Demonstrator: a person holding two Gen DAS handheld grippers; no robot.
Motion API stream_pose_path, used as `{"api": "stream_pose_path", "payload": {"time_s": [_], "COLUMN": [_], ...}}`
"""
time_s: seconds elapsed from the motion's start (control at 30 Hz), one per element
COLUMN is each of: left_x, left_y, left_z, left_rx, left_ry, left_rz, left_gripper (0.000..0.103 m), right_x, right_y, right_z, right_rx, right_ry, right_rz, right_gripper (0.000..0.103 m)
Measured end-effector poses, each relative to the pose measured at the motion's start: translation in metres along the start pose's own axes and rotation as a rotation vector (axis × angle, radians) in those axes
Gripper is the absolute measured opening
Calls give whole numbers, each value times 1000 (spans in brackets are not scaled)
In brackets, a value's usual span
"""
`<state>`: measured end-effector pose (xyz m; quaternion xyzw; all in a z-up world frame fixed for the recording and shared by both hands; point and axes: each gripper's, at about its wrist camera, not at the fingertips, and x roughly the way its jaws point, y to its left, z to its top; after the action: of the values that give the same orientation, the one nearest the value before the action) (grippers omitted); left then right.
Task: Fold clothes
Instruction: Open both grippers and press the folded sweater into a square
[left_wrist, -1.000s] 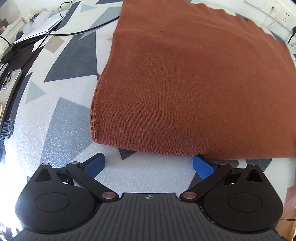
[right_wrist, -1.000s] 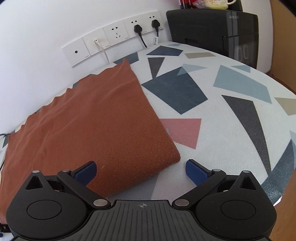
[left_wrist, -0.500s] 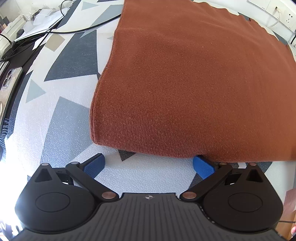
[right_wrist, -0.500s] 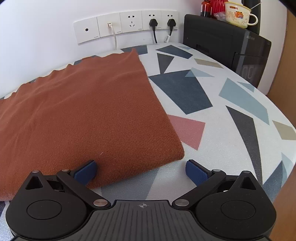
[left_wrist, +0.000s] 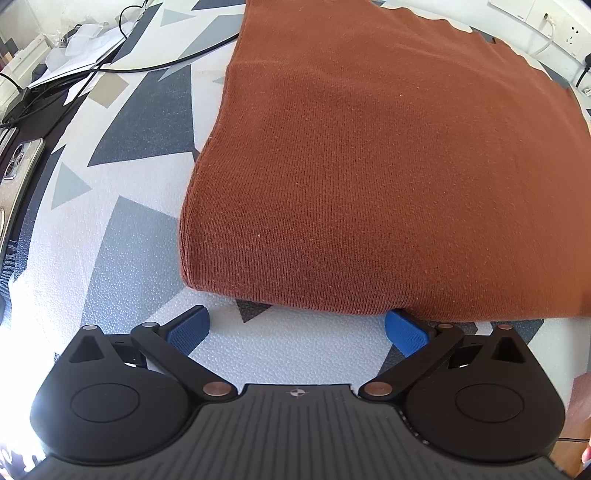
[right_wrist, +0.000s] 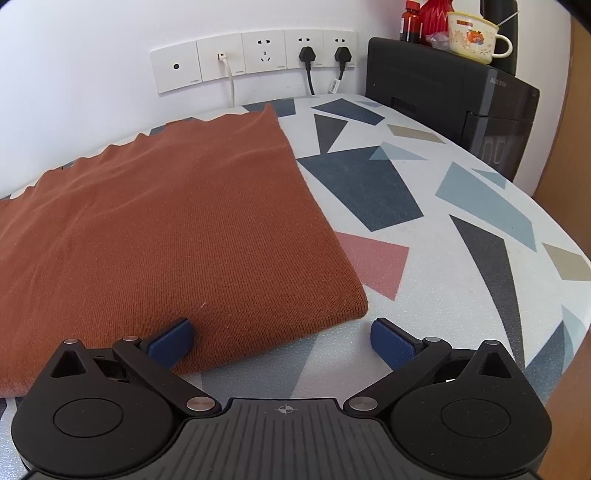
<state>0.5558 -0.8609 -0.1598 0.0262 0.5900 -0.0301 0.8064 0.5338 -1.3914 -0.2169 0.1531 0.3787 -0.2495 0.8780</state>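
Note:
A rust-brown knit garment (left_wrist: 388, 166) lies folded flat on the patterned table; it also shows in the right wrist view (right_wrist: 166, 236). My left gripper (left_wrist: 297, 326) is open at the garment's near left corner, its right blue fingertip (left_wrist: 400, 326) tucked at the folded edge. My right gripper (right_wrist: 282, 339) is open at the near right corner; its left blue fingertip (right_wrist: 173, 339) rests on the cloth and the right one lies on the bare table beside the corner. Neither holds anything.
A phone (left_wrist: 18, 162), cables and papers (left_wrist: 85, 48) lie at the table's left. Wall sockets with plugs (right_wrist: 306, 55) stand behind. A black appliance (right_wrist: 450, 92) with a cup (right_wrist: 472, 37) and bottles on top stands at the back right. The table edge (right_wrist: 554, 350) curves at right.
The right gripper has swung to face the wall sockets more squarely and sits at the garment's near right corner. The left gripper has barely moved. Both stay open.

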Motion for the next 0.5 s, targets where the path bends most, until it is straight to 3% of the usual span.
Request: {"api": "stream_pose_path", "payload": {"time_s": [0.5], "left_x": [-2], "left_y": [3], "left_z": [-5], "left_rx": [16], "left_ry": [-37], "left_rz": [-8], "left_gripper": [103], "right_x": [-1], "right_y": [-9], "right_z": [9], "right_rx": [-3], "right_ry": [51], "right_rz": [61], "right_gripper": [102]}}
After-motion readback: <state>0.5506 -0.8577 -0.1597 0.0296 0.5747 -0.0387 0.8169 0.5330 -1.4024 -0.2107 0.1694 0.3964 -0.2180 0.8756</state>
